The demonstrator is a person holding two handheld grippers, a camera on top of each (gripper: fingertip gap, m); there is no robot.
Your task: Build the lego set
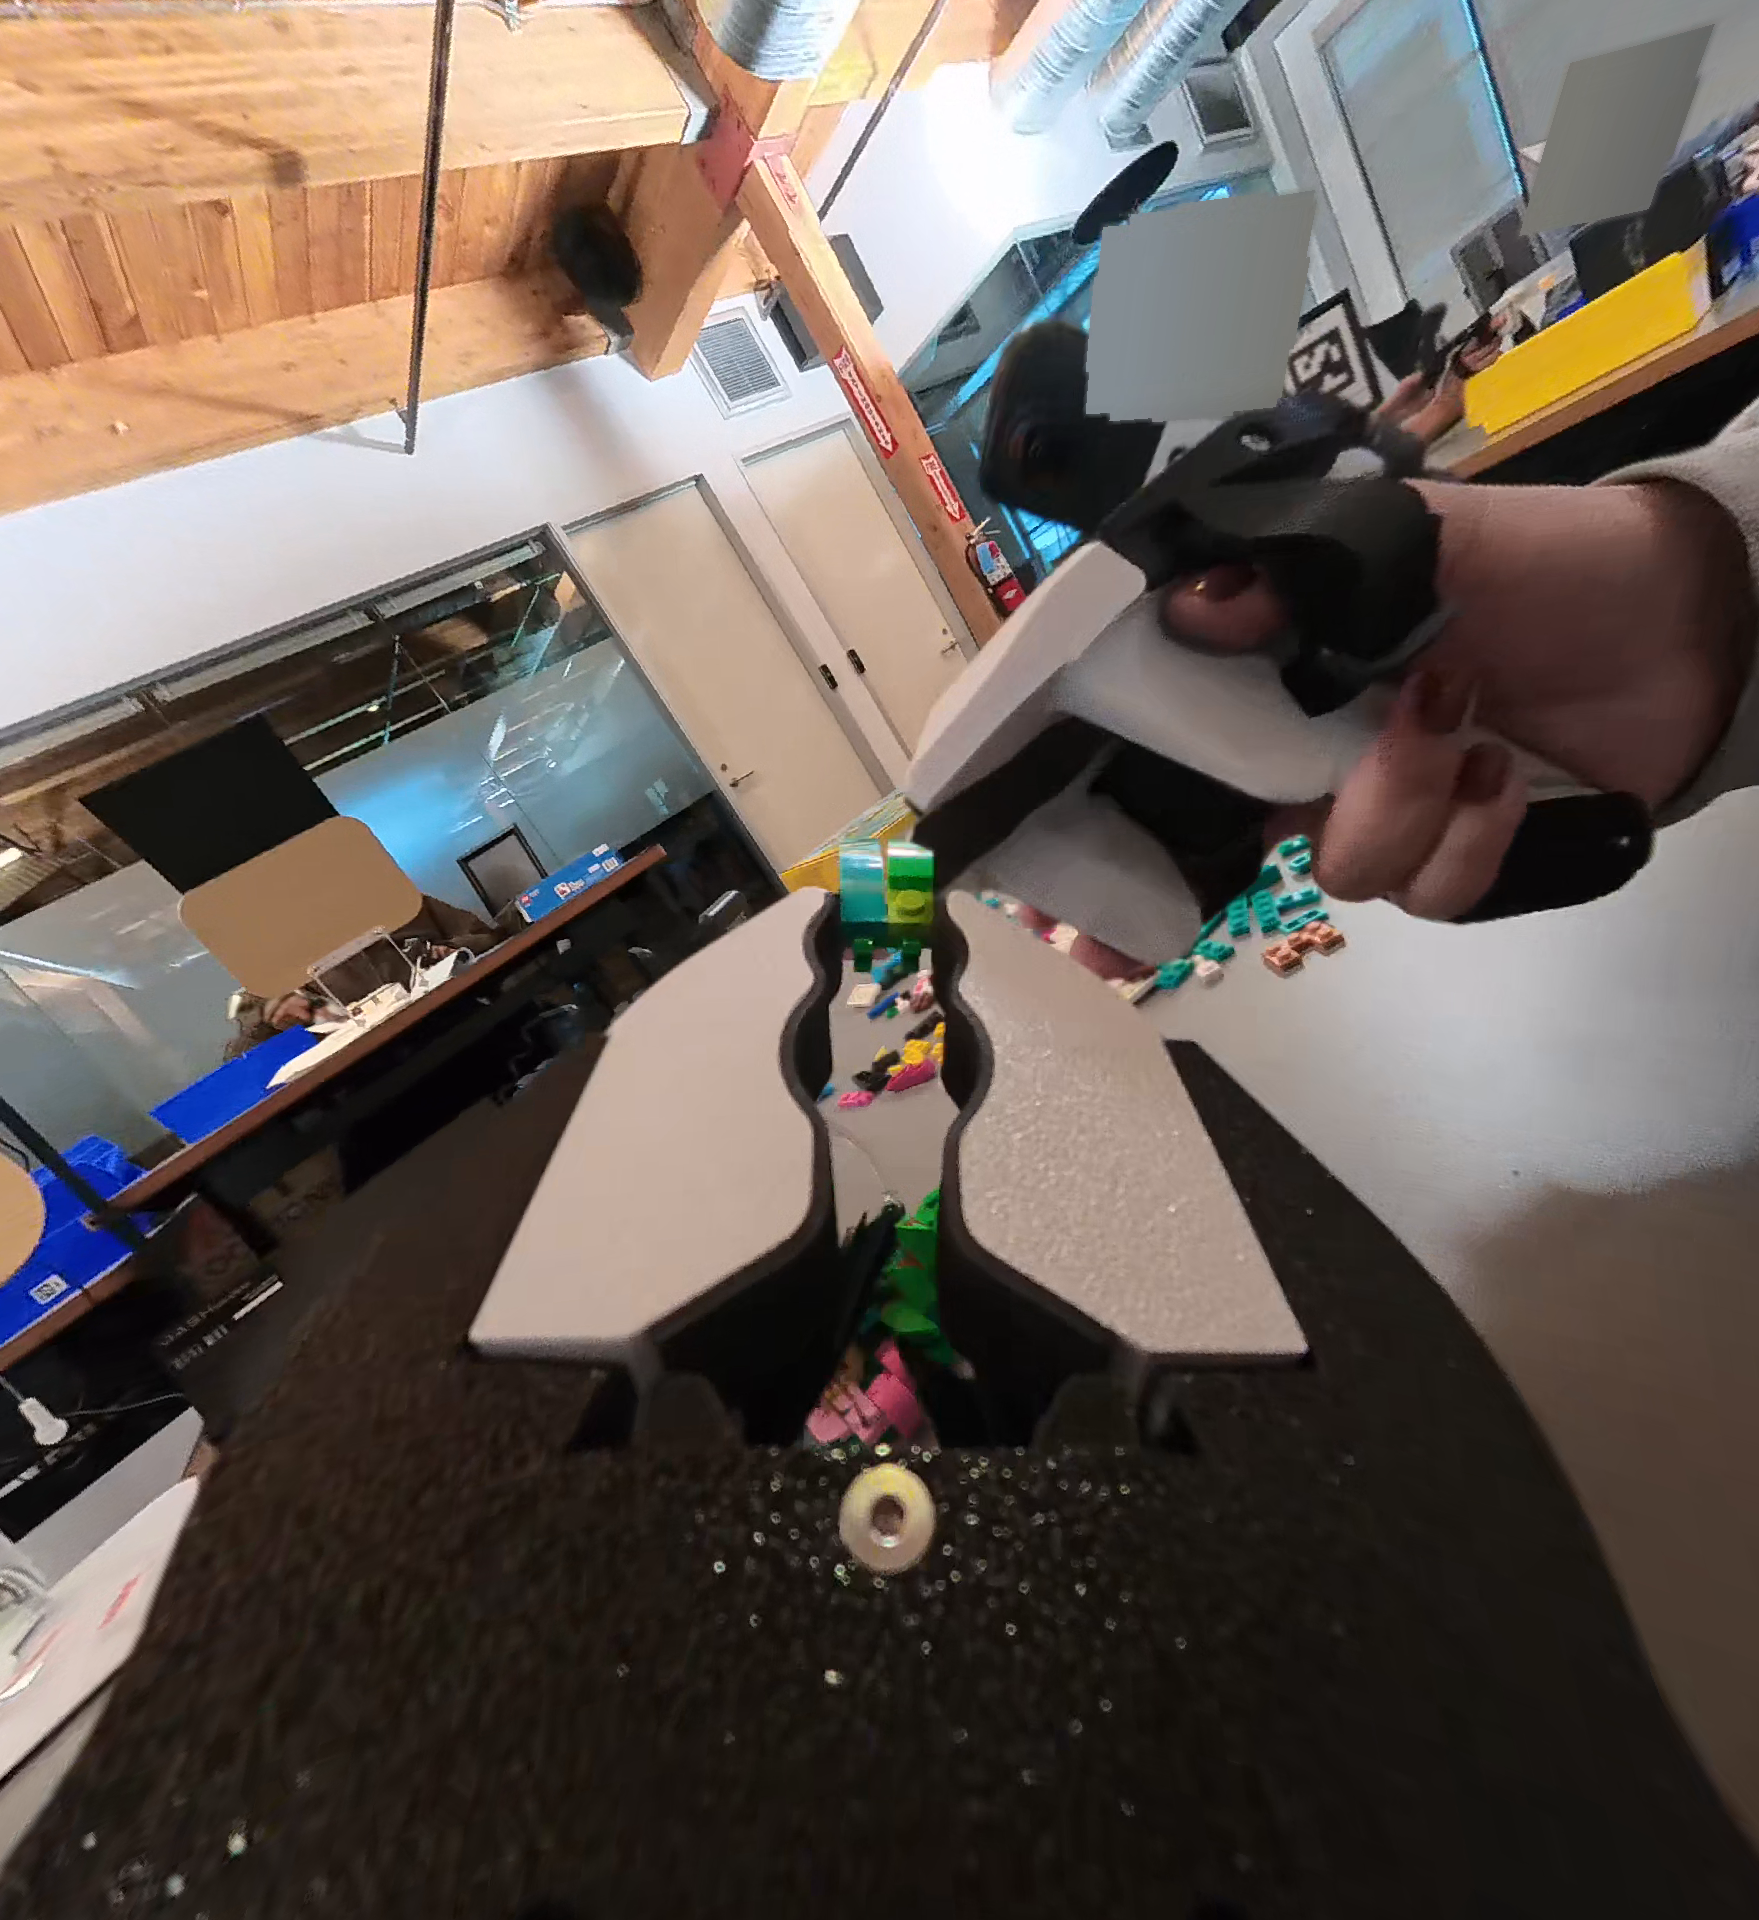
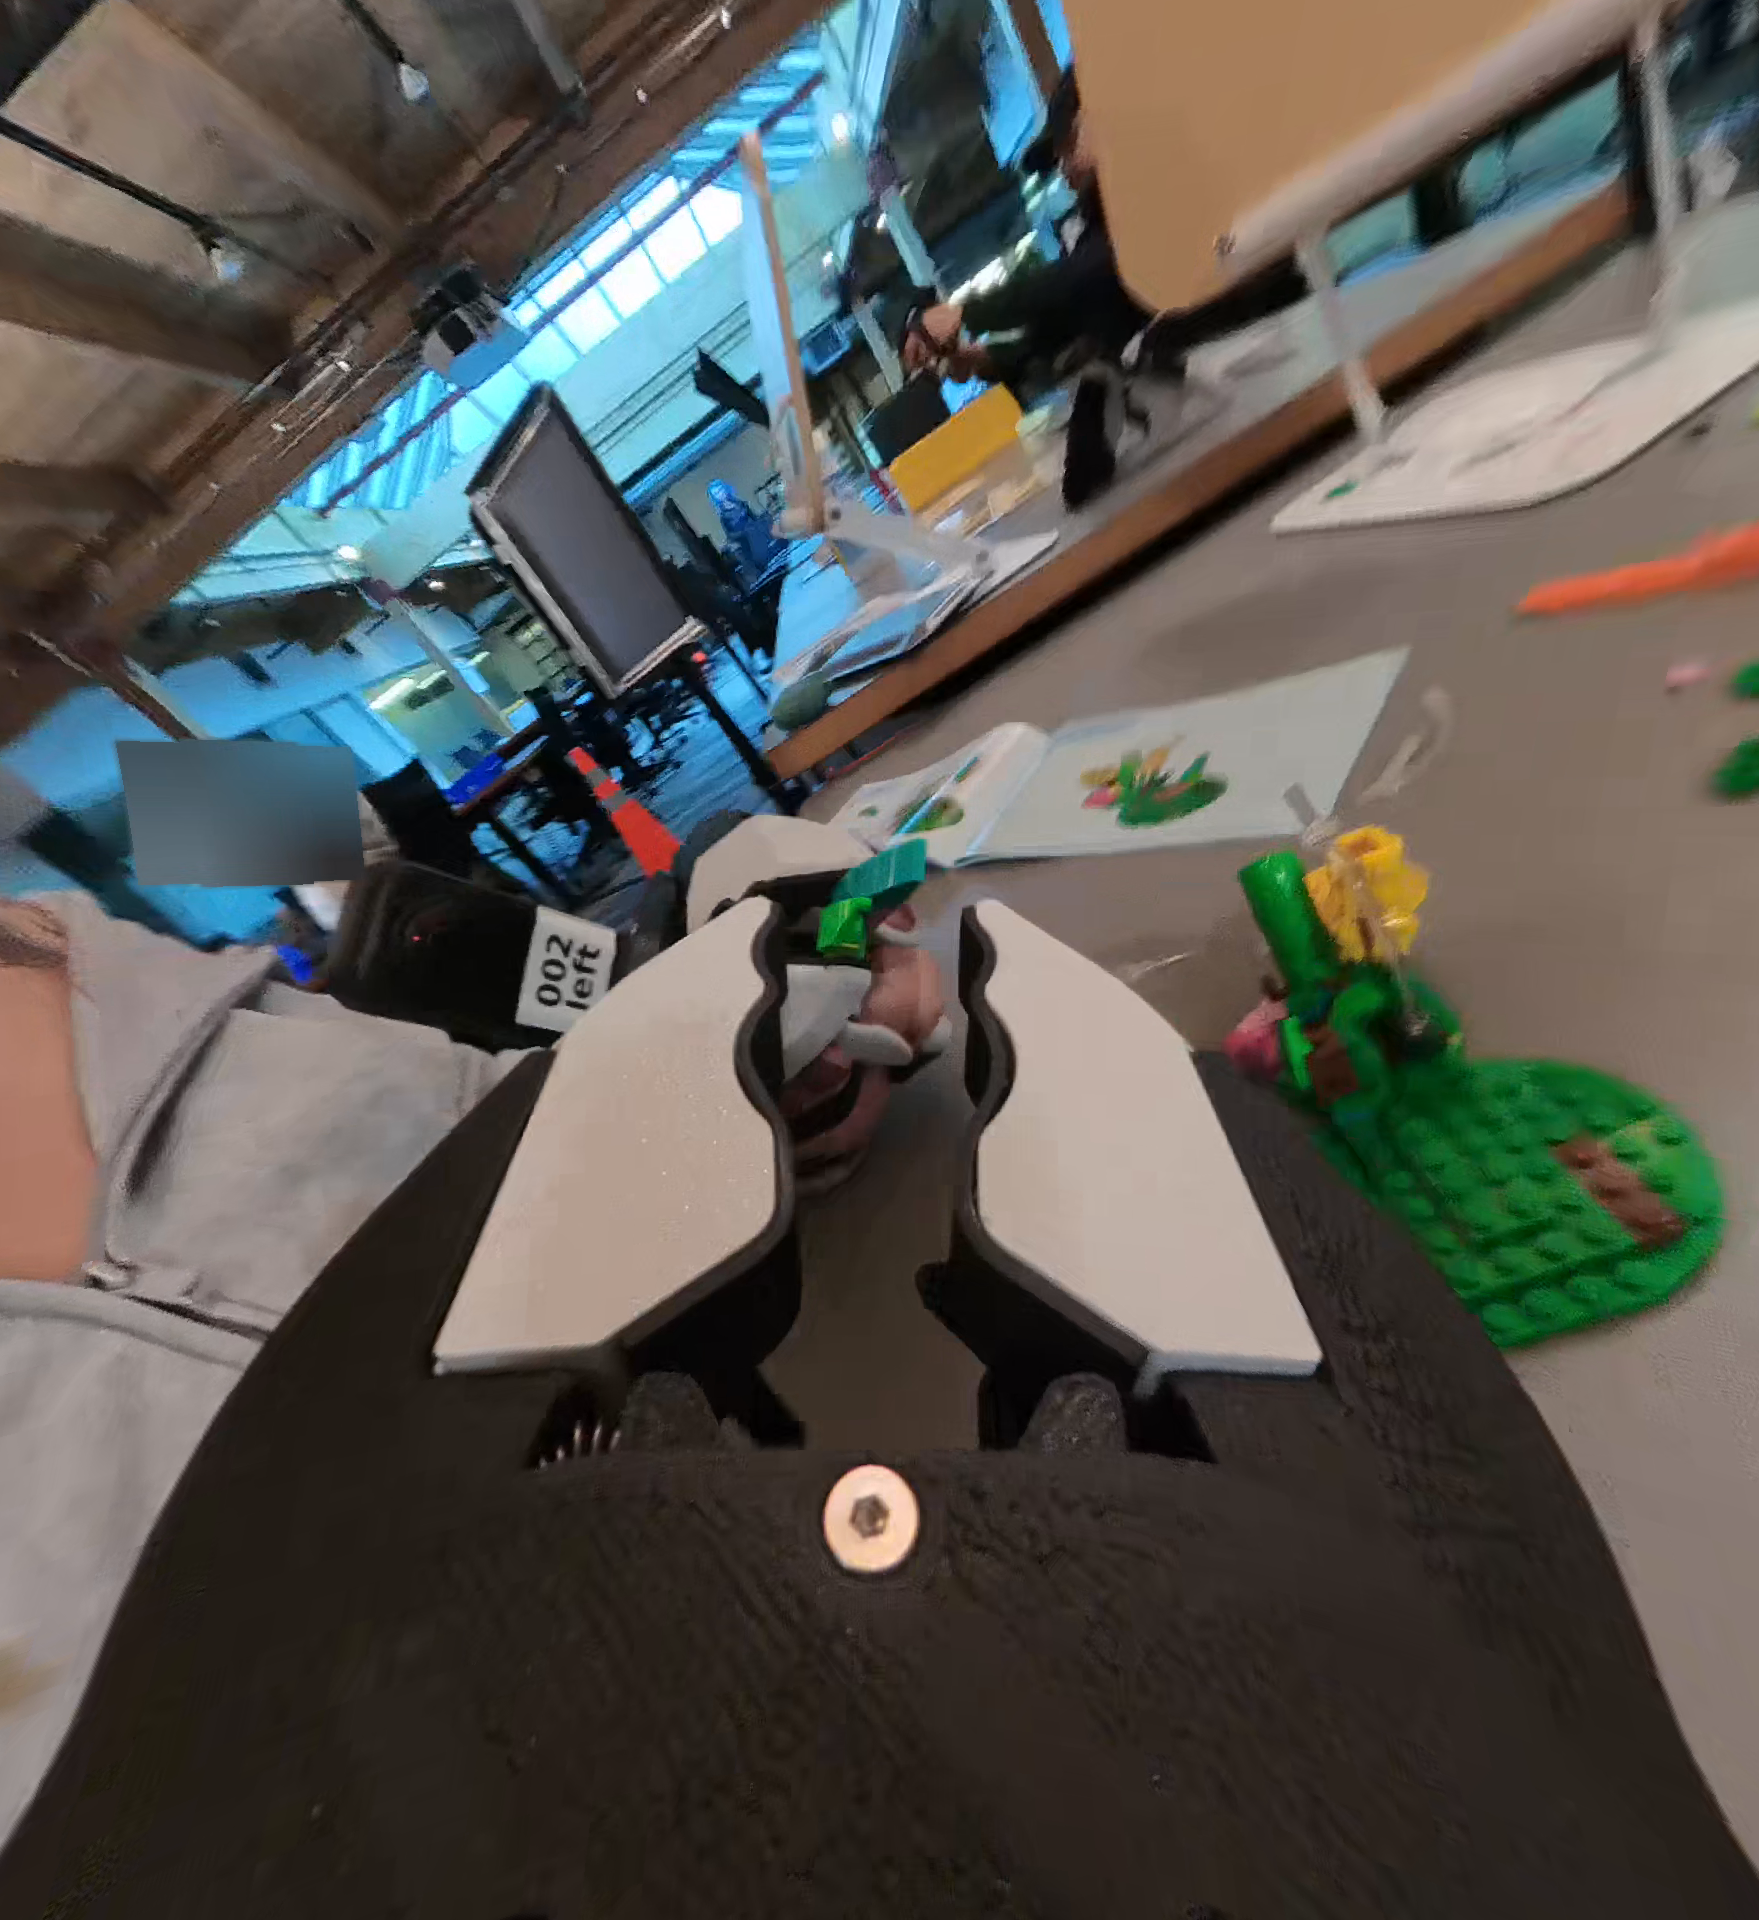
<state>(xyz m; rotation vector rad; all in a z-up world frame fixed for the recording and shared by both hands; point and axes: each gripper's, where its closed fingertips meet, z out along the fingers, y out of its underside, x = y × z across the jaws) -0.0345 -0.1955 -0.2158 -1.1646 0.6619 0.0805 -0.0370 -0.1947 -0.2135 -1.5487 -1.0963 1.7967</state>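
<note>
In the left wrist view my left gripper (image 1: 885, 914) is shut on a small brick piece (image 1: 885, 894), teal on one side and green on the other, held at the fingertips above the grey table (image 1: 1477, 1091). My right gripper (image 1: 942, 847), held by a hand, comes in from the upper right with its tips just beside that piece. In the right wrist view my right gripper (image 2: 867, 920) is open. The green and teal piece (image 2: 870, 894) stands by its fingertips, held by the left gripper (image 2: 761, 862) beyond. My right pads do not press on it.
A round green baseplate (image 2: 1540, 1174) with a green, yellow and pink plant model (image 2: 1342, 956) lies to the right. An open booklet (image 2: 1166, 779) lies behind it. Loose bricks (image 1: 906, 1049) and teal pieces (image 1: 1259, 914) are scattered on the table. An orange piece (image 2: 1664, 566) lies far right. Both grippers' tips are close together, under 4 cm apart.
</note>
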